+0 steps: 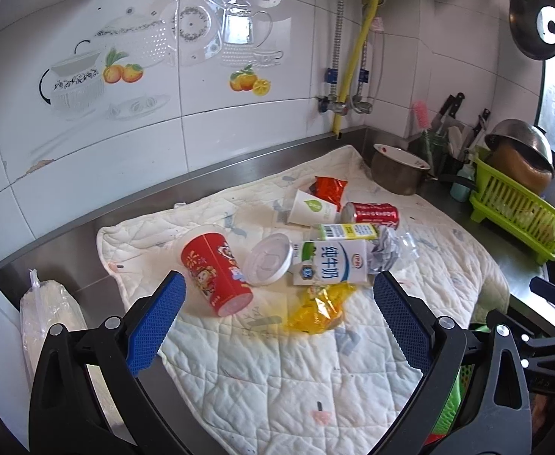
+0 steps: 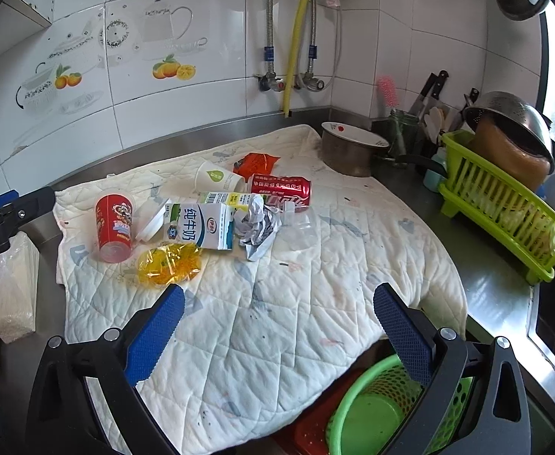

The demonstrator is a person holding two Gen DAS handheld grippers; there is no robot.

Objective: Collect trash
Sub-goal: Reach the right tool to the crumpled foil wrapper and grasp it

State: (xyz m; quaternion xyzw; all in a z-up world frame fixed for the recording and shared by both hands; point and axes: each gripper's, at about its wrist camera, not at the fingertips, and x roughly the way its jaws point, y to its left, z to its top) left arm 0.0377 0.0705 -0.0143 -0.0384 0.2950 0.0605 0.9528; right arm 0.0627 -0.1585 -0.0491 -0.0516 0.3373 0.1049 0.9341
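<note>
We held both hand-held grippers, left [image 1: 277, 299] and right [image 2: 277, 303], spread wide and empty (nothing grasped) above the littered quilt [image 2: 277, 303].

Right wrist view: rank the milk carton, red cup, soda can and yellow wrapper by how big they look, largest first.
1. milk carton
2. red cup
3. and 4. yellow wrapper and soda can: look alike in size; the can lies farther from the camera, so unranked.
</note>
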